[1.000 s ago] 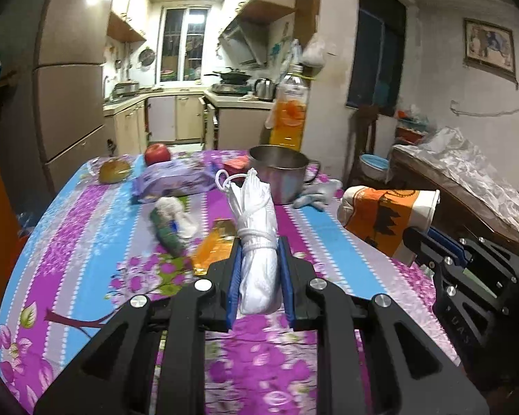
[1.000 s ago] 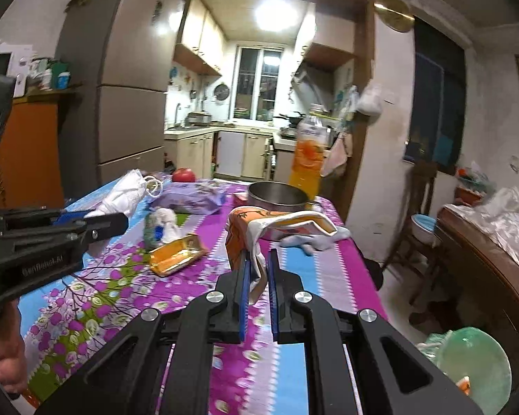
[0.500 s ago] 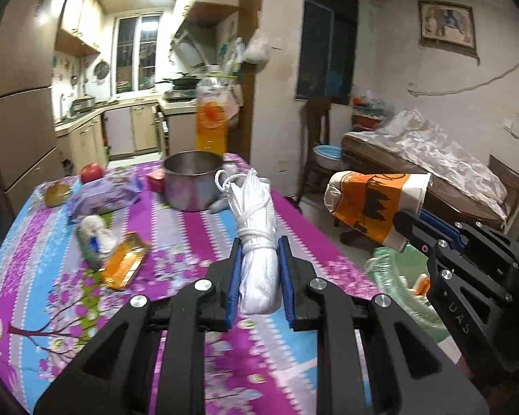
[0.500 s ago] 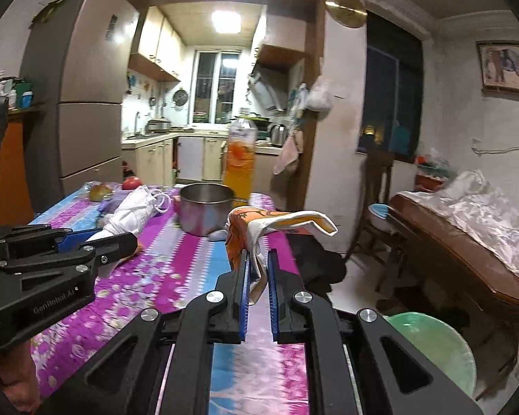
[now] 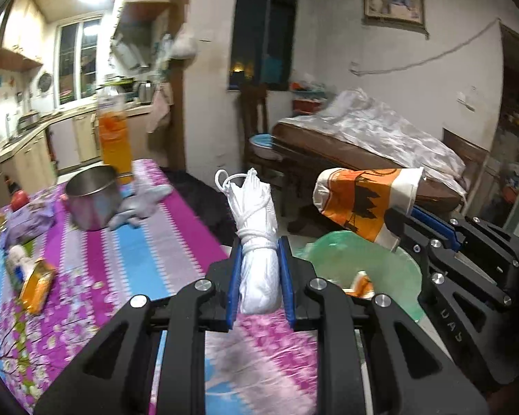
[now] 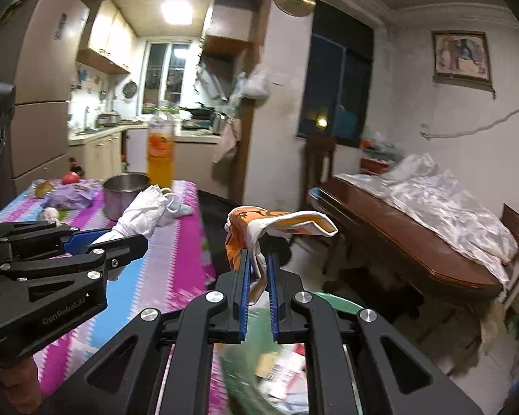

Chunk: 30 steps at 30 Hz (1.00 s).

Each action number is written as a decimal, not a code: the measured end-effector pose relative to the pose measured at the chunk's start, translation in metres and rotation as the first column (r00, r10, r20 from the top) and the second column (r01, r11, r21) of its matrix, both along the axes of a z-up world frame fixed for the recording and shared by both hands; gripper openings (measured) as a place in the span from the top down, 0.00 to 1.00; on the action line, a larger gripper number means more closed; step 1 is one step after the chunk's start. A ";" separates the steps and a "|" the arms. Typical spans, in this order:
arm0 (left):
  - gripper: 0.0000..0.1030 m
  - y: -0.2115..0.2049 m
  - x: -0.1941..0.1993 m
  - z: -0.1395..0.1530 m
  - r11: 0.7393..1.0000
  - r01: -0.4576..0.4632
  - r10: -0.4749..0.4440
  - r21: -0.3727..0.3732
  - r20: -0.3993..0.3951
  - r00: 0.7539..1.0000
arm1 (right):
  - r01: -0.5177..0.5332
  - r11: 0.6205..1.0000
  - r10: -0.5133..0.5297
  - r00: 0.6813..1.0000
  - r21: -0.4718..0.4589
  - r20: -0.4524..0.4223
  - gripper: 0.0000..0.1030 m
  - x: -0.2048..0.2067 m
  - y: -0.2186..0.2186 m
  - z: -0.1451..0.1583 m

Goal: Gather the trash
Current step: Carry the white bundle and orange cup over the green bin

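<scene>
**Now carry both pieces over the bin before letting go**

Seen from the left wrist, the left gripper (image 5: 259, 276) pinches a white bundle (image 5: 257, 242), a rolled bag tied with its own string, and the blue pads press it on both sides. The bundle stands nearly upright over the edge of the surface (image 5: 148, 249) with the flowered cloth. Just beyond this edge, lower down, is a bin lined with a green bag (image 5: 394, 269), and some rubbish already lies inside. To the right, the right gripper (image 5: 404, 218) holds an orange and white wrapper (image 5: 363, 197) above the bin. I judge that the step in hand is to bring both pieces above the opening. It is better to release only when the bundle is clearly past the edge of the surface, otherwise it may drop on the cloth. More rubbish, such as a yellow wrapper (image 5: 36, 283), waits on the surface near a steel pot (image 5: 91, 200).

Seen from the right wrist, the right gripper (image 6: 257, 276) is pressed almost together on the thin lower edge of the orange and white wrapper (image 6: 270, 221), which opens above the fingers. The bin (image 6: 339, 302) is directly below, blurred. The wrapper is light and may stick to a pad, so the fingers should spread fully, low over the opening. The left gripper (image 6: 135, 238) with its bundle (image 6: 142, 214) is at the left, over the surface.
</scene>
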<state>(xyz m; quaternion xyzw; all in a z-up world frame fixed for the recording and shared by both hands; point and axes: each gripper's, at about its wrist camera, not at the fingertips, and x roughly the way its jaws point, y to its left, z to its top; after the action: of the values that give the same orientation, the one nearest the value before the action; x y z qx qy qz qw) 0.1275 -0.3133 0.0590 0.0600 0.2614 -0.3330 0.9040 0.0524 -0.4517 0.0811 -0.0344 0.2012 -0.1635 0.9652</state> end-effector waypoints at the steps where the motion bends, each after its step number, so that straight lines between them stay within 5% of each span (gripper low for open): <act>1: 0.82 -0.012 -0.003 -0.001 1.000 0.019 -0.019 0.005 -0.003 1.000 | 0.012 1.000 -0.012 1.000 0.002 -0.008 0.90 0.000 -0.007 -0.001; 18: 0.82 -0.137 -0.010 -0.048 0.973 0.191 -0.172 0.132 -0.148 0.974 | 0.188 0.970 -0.145 0.956 0.152 -0.255 0.90 -0.011 -0.142 -0.065; 30: 0.82 -0.157 0.006 -0.084 0.959 0.210 -0.163 0.192 -0.234 0.958 | 0.221 0.944 -0.113 0.915 0.246 -0.388 0.90 0.012 -0.185 -0.111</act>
<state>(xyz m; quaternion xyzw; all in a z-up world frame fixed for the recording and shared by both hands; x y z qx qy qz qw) 0.1336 -0.4707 -0.0248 0.1453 0.3857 -0.3915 0.8227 0.0645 -0.6363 -0.0298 0.0924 0.4023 -0.2062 0.8872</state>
